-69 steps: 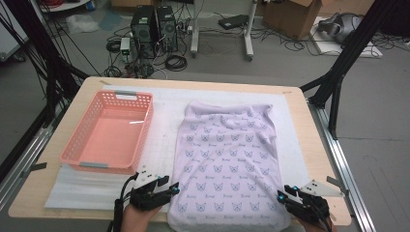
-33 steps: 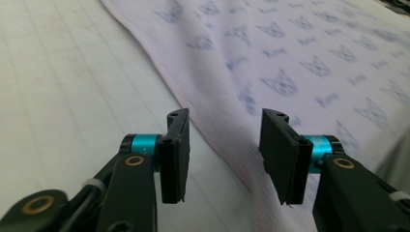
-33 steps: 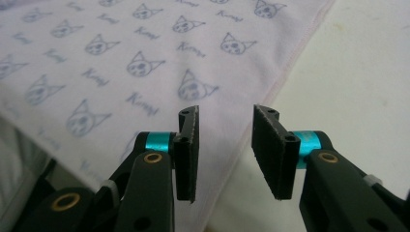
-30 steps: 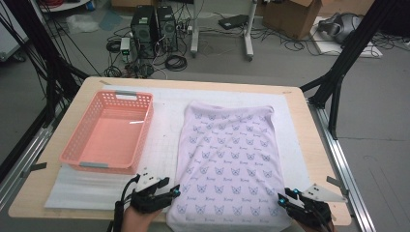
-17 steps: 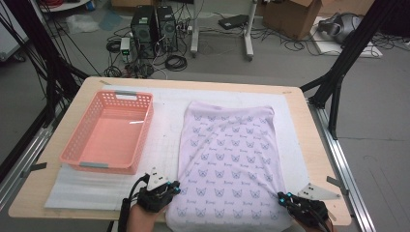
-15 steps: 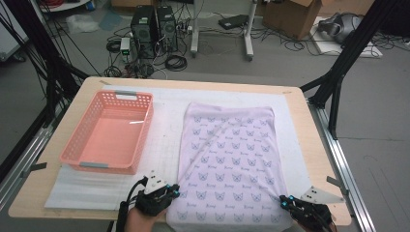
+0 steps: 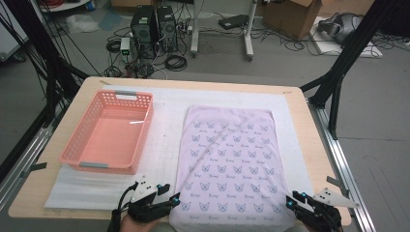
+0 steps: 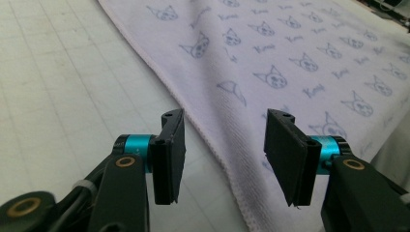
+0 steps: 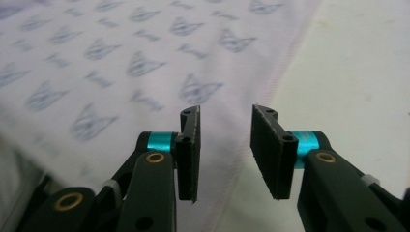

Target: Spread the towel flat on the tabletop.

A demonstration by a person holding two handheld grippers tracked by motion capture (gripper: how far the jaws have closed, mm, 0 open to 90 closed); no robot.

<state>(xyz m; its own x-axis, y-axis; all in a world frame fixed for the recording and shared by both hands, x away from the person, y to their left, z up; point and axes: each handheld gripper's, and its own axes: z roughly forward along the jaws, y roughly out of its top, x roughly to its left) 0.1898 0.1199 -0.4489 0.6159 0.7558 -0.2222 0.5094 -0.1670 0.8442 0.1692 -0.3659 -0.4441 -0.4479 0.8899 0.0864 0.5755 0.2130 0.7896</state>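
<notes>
- The towel (image 7: 231, 162), pale lilac with a cat-face print, lies spread flat on the white foam mat (image 7: 164, 145) to the right of the table's middle; its near hem reaches the table's front edge, between the two grippers
- The left gripper (image 7: 175, 199) sits at the towel's near left corner; in the left gripper view its jaws have just been opening and stand apart, the hem (image 8: 212, 140) running up between them with neither pad pressing on it
- The right gripper (image 7: 292, 200) sits at the near right corner; in the right gripper view its jaws have likewise just been opening and stand apart, the towel's right edge (image 9: 285, 63) passing between and beyond them, nothing clamped
- A hand (image 7: 133, 224) shows under the left gripper at the bottom of the high view
- Farther left, the pink basket (image 7: 80, 150) stands on the mat, well apart from the towel
- Beyond the wooden table (image 7: 314, 145), on the grey floor: two black computer towers (image 7: 152, 24) amid tangled cables (image 7: 176, 62); a cardboard box (image 7: 290, 12) at the back right
</notes>
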